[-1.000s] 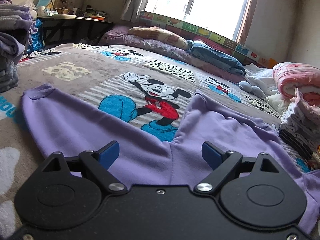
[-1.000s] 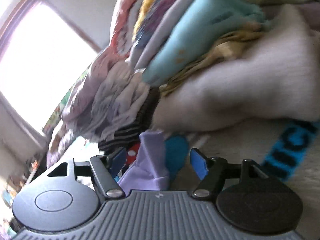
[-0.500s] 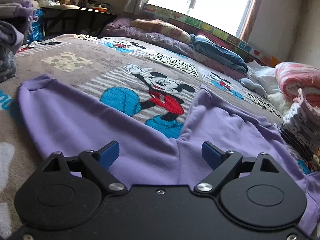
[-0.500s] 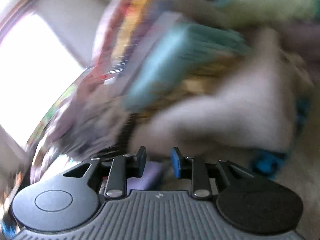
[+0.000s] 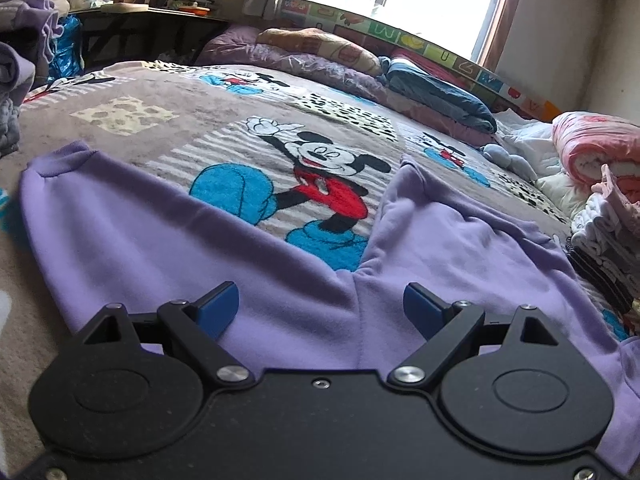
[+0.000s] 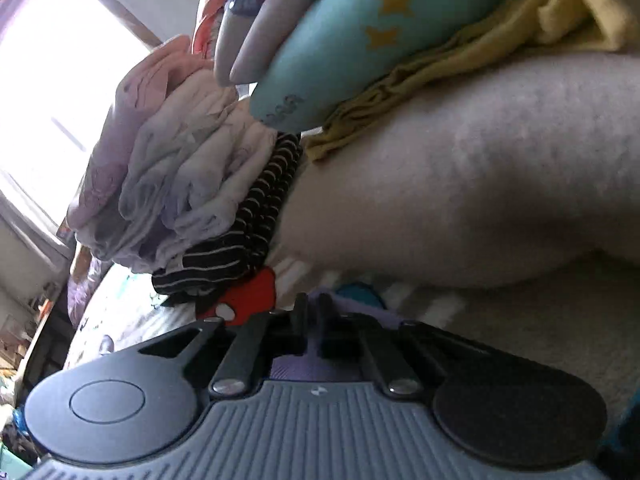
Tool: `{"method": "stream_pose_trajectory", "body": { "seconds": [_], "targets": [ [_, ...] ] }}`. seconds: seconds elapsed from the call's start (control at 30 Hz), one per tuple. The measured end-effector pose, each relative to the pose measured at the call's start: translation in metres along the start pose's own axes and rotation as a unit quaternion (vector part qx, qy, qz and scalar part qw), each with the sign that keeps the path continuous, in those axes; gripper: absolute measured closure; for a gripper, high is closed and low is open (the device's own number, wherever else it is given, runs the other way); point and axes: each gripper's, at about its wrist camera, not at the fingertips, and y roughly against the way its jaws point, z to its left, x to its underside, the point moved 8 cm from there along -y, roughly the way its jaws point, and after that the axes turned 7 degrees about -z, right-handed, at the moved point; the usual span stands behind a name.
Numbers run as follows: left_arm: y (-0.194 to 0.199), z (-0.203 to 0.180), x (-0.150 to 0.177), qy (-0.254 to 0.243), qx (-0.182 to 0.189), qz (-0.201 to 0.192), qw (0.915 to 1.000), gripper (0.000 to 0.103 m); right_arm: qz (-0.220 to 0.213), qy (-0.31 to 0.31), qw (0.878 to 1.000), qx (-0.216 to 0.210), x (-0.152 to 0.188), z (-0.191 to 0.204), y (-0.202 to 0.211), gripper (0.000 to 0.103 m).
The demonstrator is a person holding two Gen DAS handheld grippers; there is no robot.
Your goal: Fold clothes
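Observation:
Purple trousers [image 5: 168,240] lie spread flat on a Mickey Mouse blanket [image 5: 200,92], their two legs running away from me to the left and right. In the left wrist view my left gripper [image 5: 320,308] hovers open just over the crotch seam, blue pads wide apart with nothing between them. In the right wrist view my right gripper [image 6: 314,320] is shut on a fold of the purple trousers [image 6: 352,306], low on the blanket right beside a pile of clothes.
A tall stack of folded clothes [image 6: 192,184] with a striped piece at the bottom stands close ahead of the right gripper. More folded piles [image 5: 604,216] sit at the bed's right edge; bedding and pillows [image 5: 432,96] line the window side.
The right gripper's fingers went from wide apart to shut on the purple cloth near the stack. The left gripper stayed open and shifted slightly over the trousers.

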Motion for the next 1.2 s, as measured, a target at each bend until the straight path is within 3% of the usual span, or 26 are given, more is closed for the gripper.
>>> {"method": "stream_pose_trajectory", "body": {
  "seconds": [0.07,0.1,0.13,0.23,0.4,0.5,0.67,0.77,0.8,0.83,0.9,0.93,1.0,1.1,1.13,1.2],
  "targets": [
    [0.002,-0.003,-0.001,0.001,0.009,-0.001,1.0000,0.013,-0.020,0.008,1.000,0.002,-0.009,-0.001,0.028,0.083],
    [0.003,-0.005,-0.001,-0.001,0.014,-0.002,0.9999,0.013,-0.031,0.014,0.999,0.003,-0.014,-0.002,0.045,0.071],
    [0.004,-0.007,-0.001,-0.003,0.016,-0.003,0.9999,0.013,-0.038,0.023,0.999,-0.002,-0.015,0.001,0.056,0.068],
    [0.010,-0.011,-0.002,-0.006,0.024,-0.006,0.9997,0.013,-0.043,0.055,0.997,-0.030,-0.004,0.022,0.075,0.068],
    [0.019,-0.019,-0.004,-0.006,0.036,-0.015,0.9992,0.013,0.015,0.112,0.989,-0.099,0.054,0.073,0.116,0.068],
    [0.024,-0.024,-0.003,-0.013,0.044,-0.018,0.9988,0.013,0.049,0.167,0.972,-0.156,0.106,0.124,0.136,0.068],
    [0.027,-0.025,-0.001,-0.019,0.050,-0.016,0.9984,0.013,0.095,0.265,0.928,-0.246,0.187,0.189,0.171,0.070],
    [0.031,-0.018,-0.002,-0.016,0.047,-0.018,0.9986,0.013,0.107,0.310,0.925,-0.191,0.215,0.173,0.165,0.079],
    [0.032,-0.015,-0.003,-0.014,0.046,-0.019,0.9987,0.013,0.102,0.297,0.934,-0.173,0.214,0.160,0.161,0.094],
    [0.033,-0.013,-0.004,-0.009,0.046,-0.020,0.9987,0.013,0.093,0.271,0.944,-0.162,0.207,0.148,0.160,0.103],
    [0.036,-0.008,-0.007,-0.001,0.047,-0.023,0.9986,0.013,0.074,0.237,0.957,-0.151,0.192,0.137,0.166,0.099],
    [0.036,-0.006,-0.008,0.002,0.047,-0.025,0.9986,0.013,0.063,0.233,0.958,-0.154,0.186,0.139,0.173,0.083],
    [0.036,-0.003,-0.009,0.006,0.046,-0.025,0.9986,0.013,0.046,0.235,0.954,-0.180,0.184,0.149,0.191,0.062],
    [0.035,0.000,-0.010,0.019,0.047,-0.022,0.9985,0.013,0.064,0.280,0.935,-0.207,0.207,0.166,0.203,0.064],
    [0.035,0.000,-0.011,0.022,0.048,-0.022,0.9984,0.013,0.078,0.291,0.933,-0.195,0.215,0.164,0.197,0.066],
    [0.037,-0.001,-0.012,0.023,0.050,-0.023,0.9982,0.013,0.098,0.297,0.936,-0.163,0.221,0.159,0.181,0.079]
  ]
}}
